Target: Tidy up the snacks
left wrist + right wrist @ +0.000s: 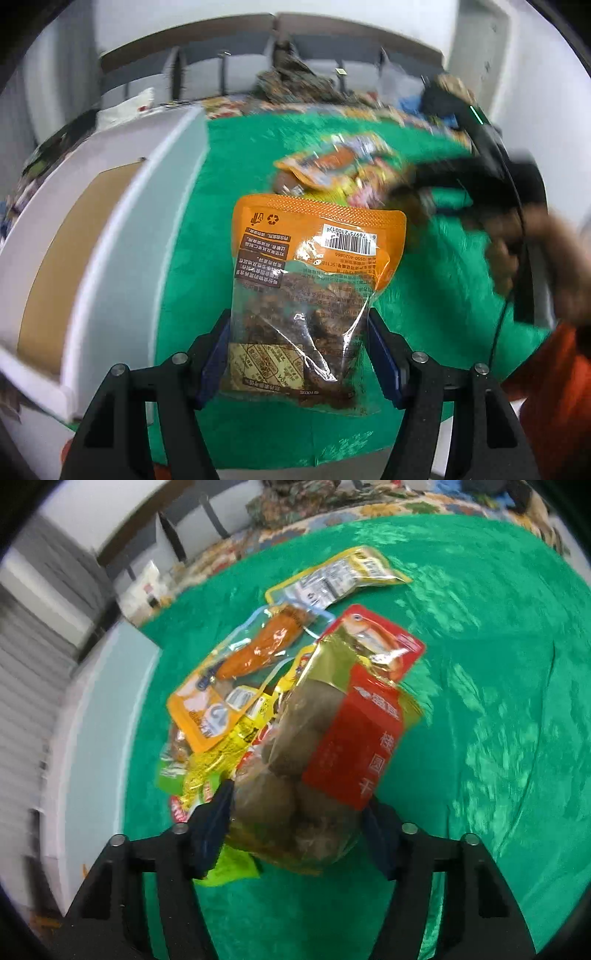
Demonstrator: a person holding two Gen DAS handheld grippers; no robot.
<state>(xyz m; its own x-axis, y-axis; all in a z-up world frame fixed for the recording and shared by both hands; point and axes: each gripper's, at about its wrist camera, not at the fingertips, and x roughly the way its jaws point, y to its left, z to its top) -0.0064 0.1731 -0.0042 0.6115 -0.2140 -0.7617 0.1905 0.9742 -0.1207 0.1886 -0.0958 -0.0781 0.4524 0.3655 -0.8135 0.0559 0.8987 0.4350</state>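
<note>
Gripping an orange-topped clear pouch [310, 295] in left gripper [299, 354]; right gripper [295, 834] clamping red-labelled gold bag [332, 746].

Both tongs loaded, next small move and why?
Probably carry the orange-topped pouch in the left tongs sideways over the white box beside it; the pouch is gripped clear of the green cloth, and the box is the nearest container.
</note>
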